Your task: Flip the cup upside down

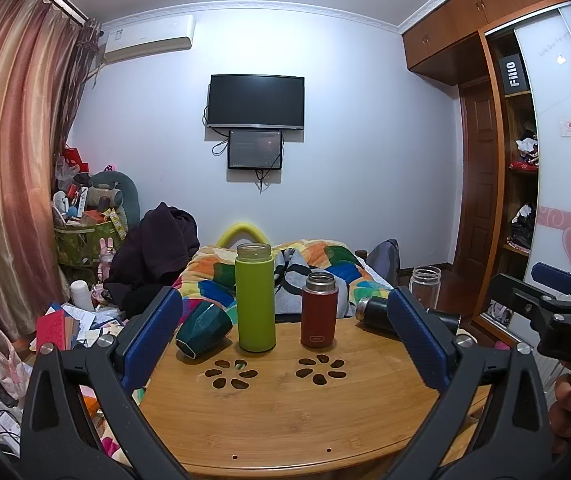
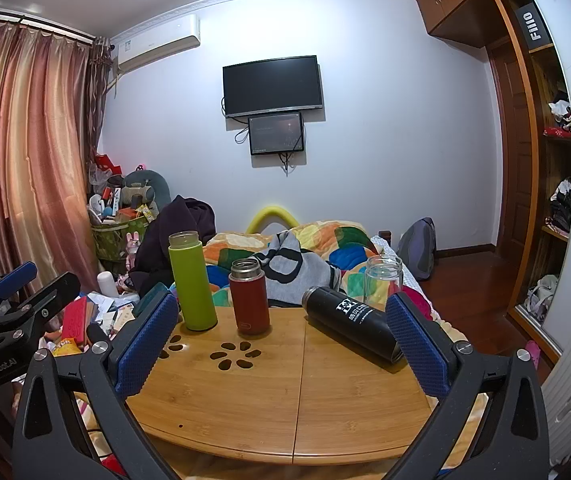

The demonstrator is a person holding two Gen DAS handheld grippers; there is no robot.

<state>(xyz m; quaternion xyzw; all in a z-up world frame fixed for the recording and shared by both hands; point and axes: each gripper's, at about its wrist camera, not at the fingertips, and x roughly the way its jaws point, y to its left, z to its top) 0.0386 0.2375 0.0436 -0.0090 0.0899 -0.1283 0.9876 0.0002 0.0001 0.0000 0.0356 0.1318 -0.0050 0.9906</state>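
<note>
A tall green cup [image 1: 255, 297] [image 2: 191, 280] and a shorter red cup [image 1: 319, 310] [image 2: 248, 295] stand upright, mouths open, at the back of a small bamboo table [image 1: 285, 408] [image 2: 285, 392]. A dark teal faceted cup [image 1: 202, 328] lies on its side at the back left. A black cup [image 2: 351, 320] [image 1: 381, 313] lies on its side at the back right. A clear glass jar [image 1: 426, 285] [image 2: 383, 278] stands behind it. My left gripper [image 1: 285, 344] and right gripper [image 2: 281, 350] are both open, empty, above the table's near half.
The table sits on a bed with a colourful quilt [image 2: 325, 248] and dark clothes [image 1: 153, 248]. Floor clutter and curtains [image 1: 9, 160] lie left, a wardrobe [image 2: 541, 160] right. Each gripper shows at the edge of the other's view.
</note>
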